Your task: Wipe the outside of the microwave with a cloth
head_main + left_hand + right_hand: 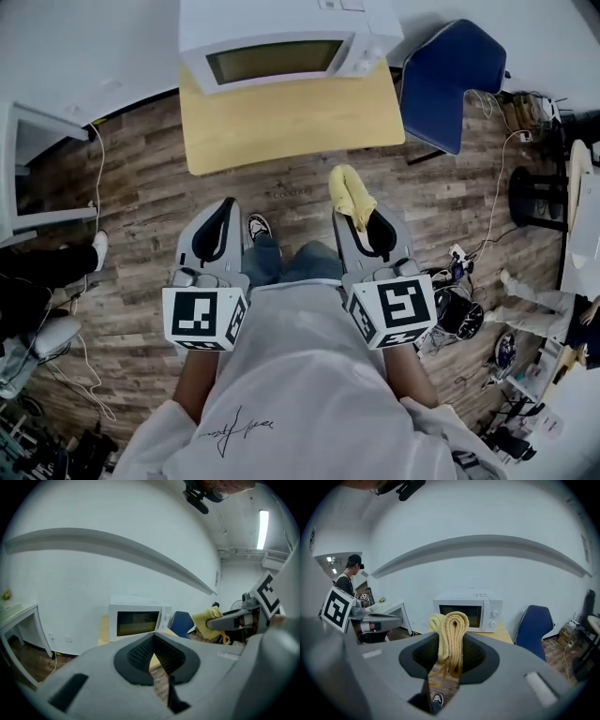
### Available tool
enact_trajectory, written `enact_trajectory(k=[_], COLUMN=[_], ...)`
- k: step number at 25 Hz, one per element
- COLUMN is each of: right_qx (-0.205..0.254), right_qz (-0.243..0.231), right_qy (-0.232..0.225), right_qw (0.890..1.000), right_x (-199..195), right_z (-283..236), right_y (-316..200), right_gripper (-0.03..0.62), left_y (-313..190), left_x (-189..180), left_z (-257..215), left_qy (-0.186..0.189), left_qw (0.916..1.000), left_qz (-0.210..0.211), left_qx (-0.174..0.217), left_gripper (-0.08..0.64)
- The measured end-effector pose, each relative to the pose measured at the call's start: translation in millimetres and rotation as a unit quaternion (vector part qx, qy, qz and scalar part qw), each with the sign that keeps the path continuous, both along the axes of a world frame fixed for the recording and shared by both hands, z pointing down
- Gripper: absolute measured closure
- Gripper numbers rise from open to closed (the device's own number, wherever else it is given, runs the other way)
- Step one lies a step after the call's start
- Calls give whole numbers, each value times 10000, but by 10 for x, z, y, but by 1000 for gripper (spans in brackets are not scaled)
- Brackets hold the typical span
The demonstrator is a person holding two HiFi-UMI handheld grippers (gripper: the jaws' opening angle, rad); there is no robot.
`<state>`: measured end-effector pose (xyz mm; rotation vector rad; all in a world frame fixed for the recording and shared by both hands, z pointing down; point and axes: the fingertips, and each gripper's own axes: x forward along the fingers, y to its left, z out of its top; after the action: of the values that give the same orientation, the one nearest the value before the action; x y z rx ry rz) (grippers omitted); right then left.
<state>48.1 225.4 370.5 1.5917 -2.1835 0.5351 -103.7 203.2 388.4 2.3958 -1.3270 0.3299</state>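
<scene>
Cloth point(450, 632), yellow and folded, is pinched in the right claw point(450, 660). Its doubled end sticks out past the tips toward 12 o'clock, and loose ends hang below the pads. The left claw point(152, 656) is pressed together with nothing between its pads.

In the head view both claws hover side by side over the wood floor point(141, 187), the left at 9 o'clock of the right, both pointing to 12 o'clock. The microwave point(281, 42) is white and stands at 12 o'clock on the far edge of the desk point(291, 127), with its door facing the person and its knobs at the 3 o'clock side. The cloth is well apart from the microwave, on the near side of the desk at its 6 o'clock. A blue chair point(448, 82) stands just beside the desk at 3 o'clock.
</scene>
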Motion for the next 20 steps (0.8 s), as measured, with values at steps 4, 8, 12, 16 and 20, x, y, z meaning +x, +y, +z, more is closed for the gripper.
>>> enact_trajectory(k=[4,8,12,16,20], right_qx=[-171,-264,-224,-150,-97], right_qz=[12,44,75,153,336], right_qy=[129,-75,-7,-93,-133], right_qw=[9998,9996,9997,9997,9993], right_x=[-56,-44,48,168,358], right_z=[64,73,118,106,66], right_y=[-112,-295,-531,-822,-1174], right_gripper=[485,485,486,486,486], left_y=[-136,-279,-436,-657,-978], left_x=[-80,-79,-35,34,155], left_z=[67,112,111,58,-49], left_qy=[-40,-72,-108,-103,-128], left_qw=[9999,9998,9998,9998,9998], left_qz=[1,15,16,16,-47], left_qx=[-110,-180,-146,-186,-117], left_gripper=[565,565,566,566,566])
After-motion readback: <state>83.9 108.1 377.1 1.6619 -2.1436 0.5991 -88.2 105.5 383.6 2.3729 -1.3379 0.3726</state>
